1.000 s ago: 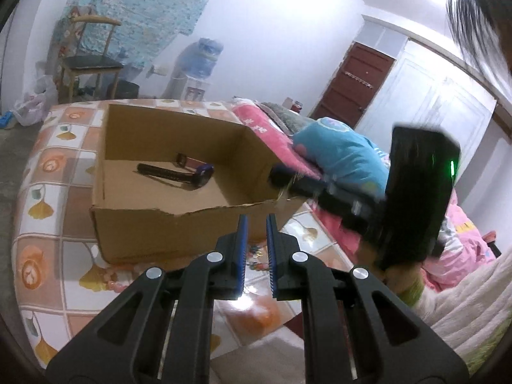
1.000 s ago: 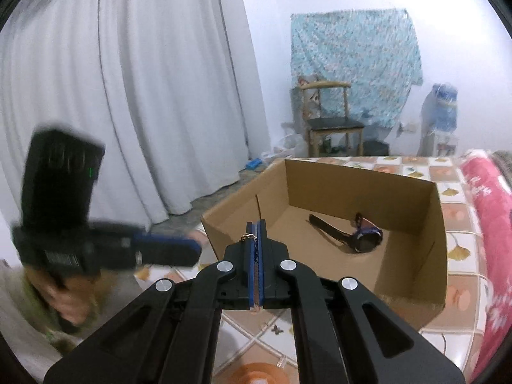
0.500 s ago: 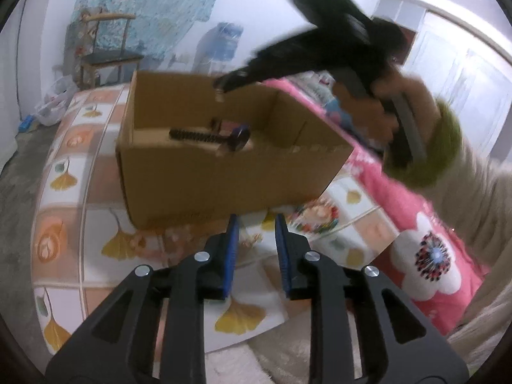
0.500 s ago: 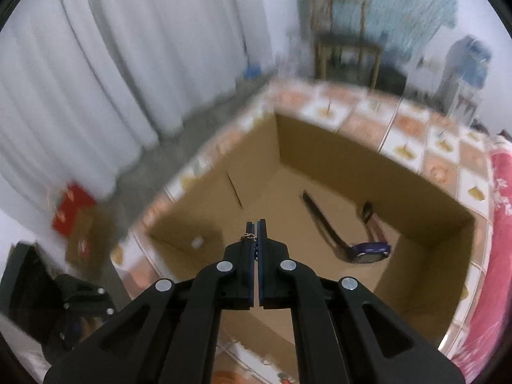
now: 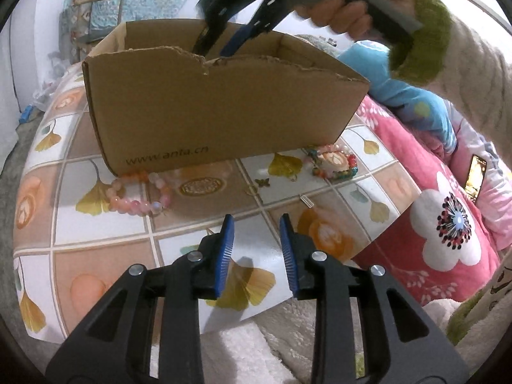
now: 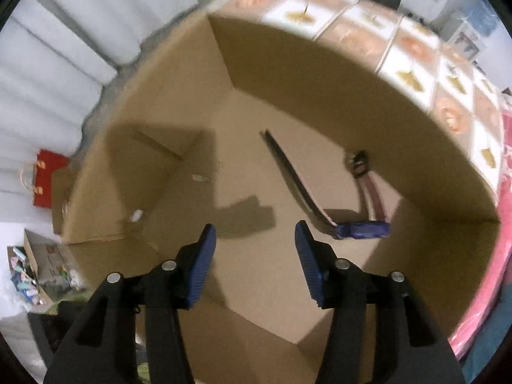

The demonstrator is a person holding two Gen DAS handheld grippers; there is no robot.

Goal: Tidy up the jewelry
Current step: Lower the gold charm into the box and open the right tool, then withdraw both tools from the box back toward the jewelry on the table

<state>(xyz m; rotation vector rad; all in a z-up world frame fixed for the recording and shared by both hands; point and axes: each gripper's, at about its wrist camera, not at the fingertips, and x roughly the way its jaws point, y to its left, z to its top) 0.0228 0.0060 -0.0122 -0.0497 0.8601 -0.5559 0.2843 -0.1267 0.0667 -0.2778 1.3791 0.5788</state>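
One watch (image 6: 323, 192) lies flat in the box (image 6: 320, 73), strap running lengthwise.

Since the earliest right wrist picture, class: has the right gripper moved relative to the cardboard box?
Yes. The right gripper started outside the cardboard box, viewing it from the side; it now points down over the box floor, jaws opening with nothing between them.

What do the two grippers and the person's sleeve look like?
Both the left gripper and right gripper have black angular fingers with silver rivets and ribbed blue pads. The sleeve is cream knit with a fuzzy green cuff.
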